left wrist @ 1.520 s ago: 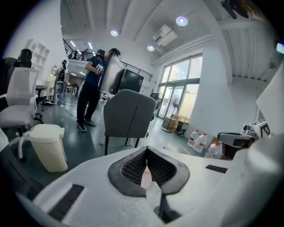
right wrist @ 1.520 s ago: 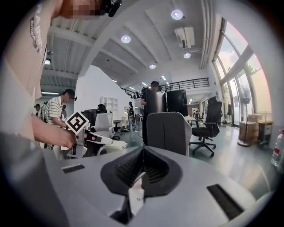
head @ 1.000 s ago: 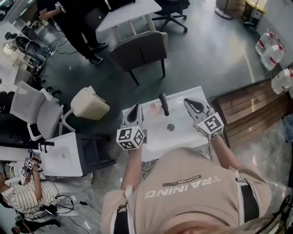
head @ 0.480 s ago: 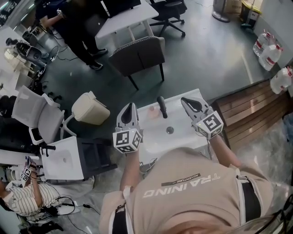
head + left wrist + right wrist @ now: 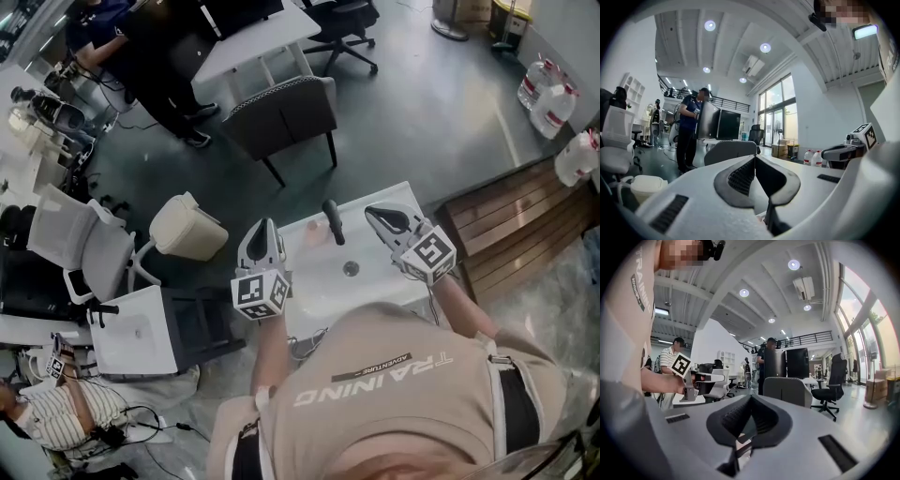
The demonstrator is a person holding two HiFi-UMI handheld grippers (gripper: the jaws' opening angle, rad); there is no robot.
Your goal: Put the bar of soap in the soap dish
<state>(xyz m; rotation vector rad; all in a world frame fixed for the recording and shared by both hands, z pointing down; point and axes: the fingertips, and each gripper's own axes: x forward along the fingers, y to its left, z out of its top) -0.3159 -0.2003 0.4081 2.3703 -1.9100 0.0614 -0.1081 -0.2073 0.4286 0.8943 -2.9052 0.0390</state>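
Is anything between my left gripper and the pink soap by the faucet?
Nothing visible. Only bare sink top lies between the left gripper and the pink soap; the black faucet stands on its other side.

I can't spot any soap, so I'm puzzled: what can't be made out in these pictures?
- Soap and dish: the head view shows only a small pink patch beside the faucet, too small to tell which.
- Sink near edge: head view, hidden by the person's shoulders.
- Sink from the gripper views: mostly blocked by the left gripper and right gripper bodies; both shut, empty.
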